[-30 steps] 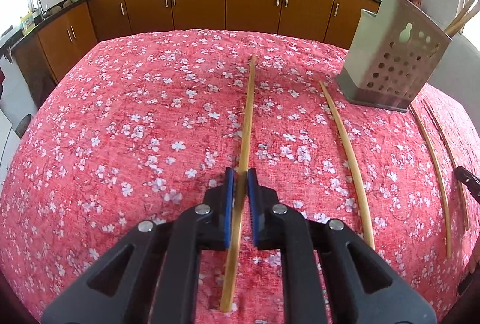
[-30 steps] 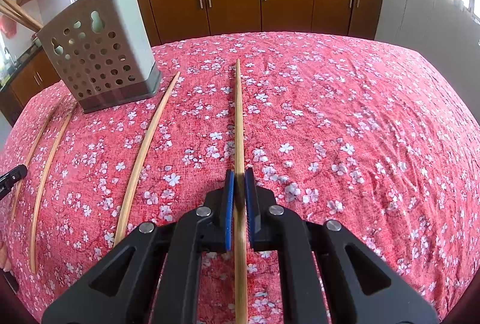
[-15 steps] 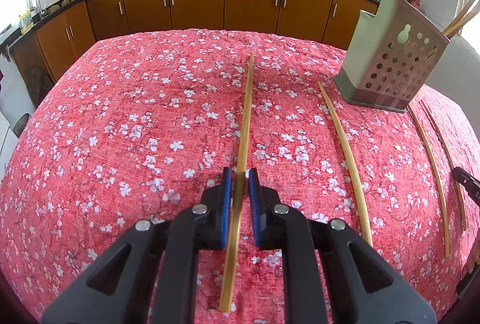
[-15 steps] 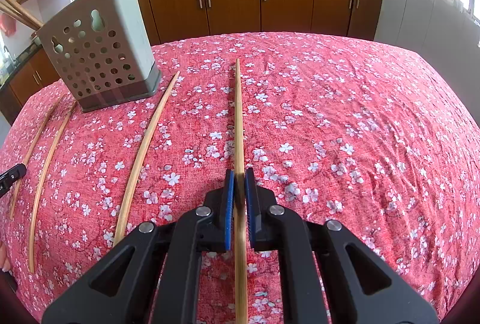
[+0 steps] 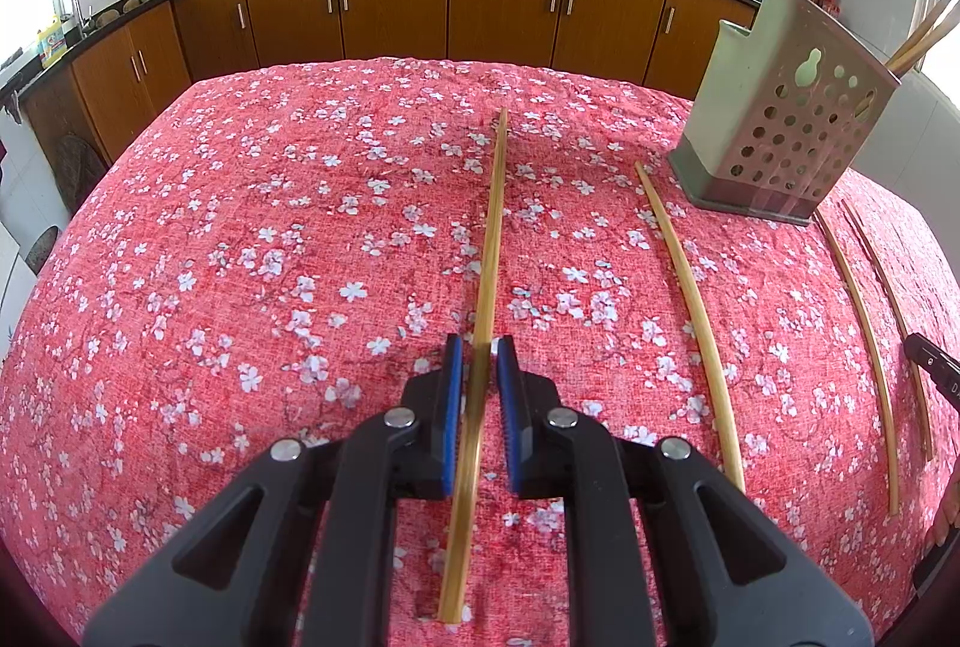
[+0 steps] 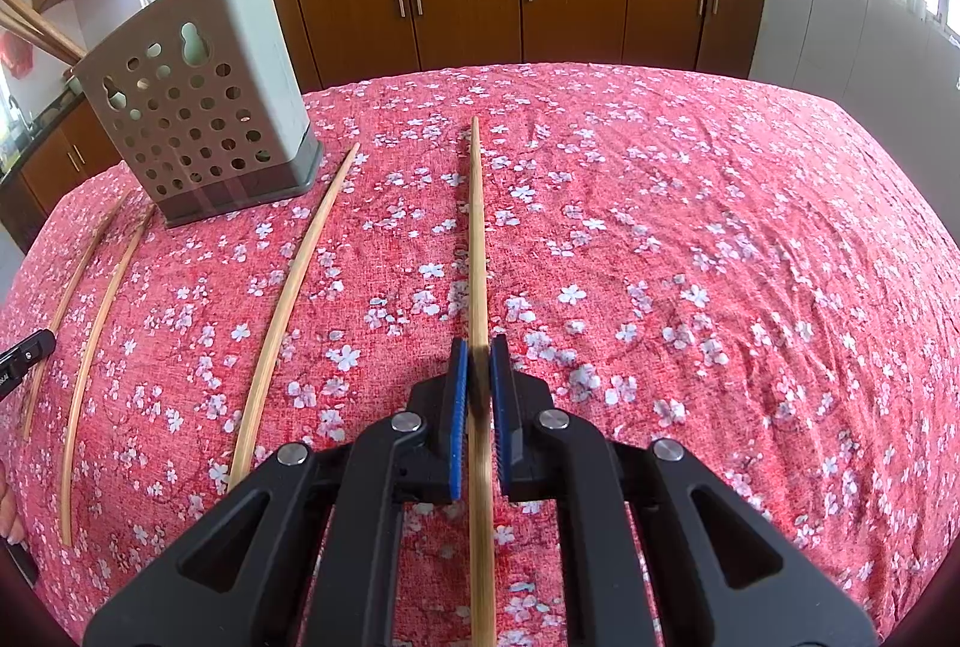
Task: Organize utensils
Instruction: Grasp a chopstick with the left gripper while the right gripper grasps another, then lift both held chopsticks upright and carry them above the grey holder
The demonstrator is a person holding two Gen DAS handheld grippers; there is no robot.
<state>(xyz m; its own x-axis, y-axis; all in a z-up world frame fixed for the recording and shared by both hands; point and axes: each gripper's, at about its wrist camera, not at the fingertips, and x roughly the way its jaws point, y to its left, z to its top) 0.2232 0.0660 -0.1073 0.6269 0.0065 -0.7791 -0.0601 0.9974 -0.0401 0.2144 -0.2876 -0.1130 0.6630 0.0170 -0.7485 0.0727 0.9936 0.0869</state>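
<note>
Your left tool (image 5: 478,347) is pinching a chopstick (image 5: 489,251) between its blue pads (image 5: 453,389); the stick runs straight ahead from the jaws across the red flowered cloth (image 5: 270,239) on the tabletop, and its near end sticks out behind the pads towards you. Your right tool (image 6: 478,347) is pressed together on its own chopstick (image 6: 477,227) in the same way, with the stick pointing away along the cloth and the rear part passing under the tool body.

The holder (image 5: 786,131), a grey-green perforated box, stands upright on the cloth ahead and to the right of your left tool; in the right wrist view it (image 6: 198,107) stands ahead and to the left. Several chopsticks already stand in it, poking out of the top.

Three more sticks lie loose on the cloth between your two tools. One loose stick (image 5: 690,311) lies near the held one in the left view, its far tip close to the holder's base. A thin pair (image 5: 864,347) lies further right, starting just beside the holder's corner. In the right wrist view the same loose stick (image 6: 288,311) and thin pair (image 6: 90,347) lie to the left.

Brown cabinets (image 5: 390,5) run along the back wall.
</note>
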